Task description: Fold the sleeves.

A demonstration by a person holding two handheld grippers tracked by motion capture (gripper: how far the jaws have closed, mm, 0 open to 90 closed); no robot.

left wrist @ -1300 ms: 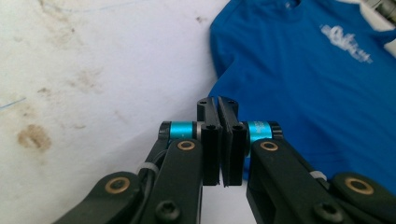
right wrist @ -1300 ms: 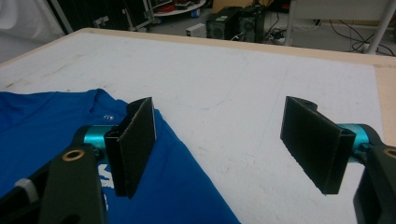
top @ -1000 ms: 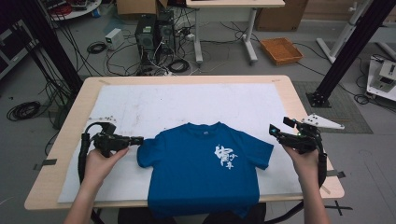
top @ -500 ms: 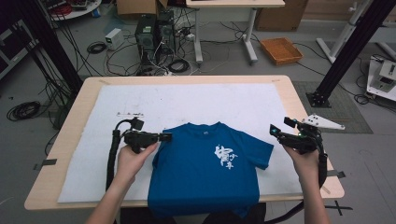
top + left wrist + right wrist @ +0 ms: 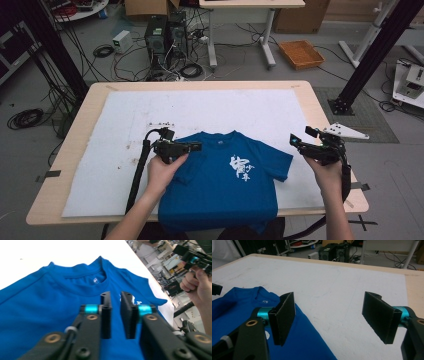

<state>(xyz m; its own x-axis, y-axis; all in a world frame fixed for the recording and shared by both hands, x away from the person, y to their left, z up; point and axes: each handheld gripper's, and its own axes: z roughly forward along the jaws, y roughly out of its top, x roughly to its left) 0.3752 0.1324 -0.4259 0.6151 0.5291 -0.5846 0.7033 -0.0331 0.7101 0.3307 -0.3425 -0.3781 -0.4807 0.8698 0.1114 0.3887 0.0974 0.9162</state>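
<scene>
From up top, the left gripper [image 5: 196,146] sits over the shoulder of the blue t-shirt [image 5: 225,185], which lies flat on the white mat [image 5: 120,150] at the near table edge, hem hanging off out of frame; forearm comes in from the bottom, cable trailing back. The right gripper [image 5: 300,141] hovers just off the other sleeve. In the left gripper view, jaws have just been opening, a narrow gap, nothing between them, collar beyond. In the right gripper view, jaws spread wide and empty, sleeve edge partly hidden behind the left jaw
</scene>
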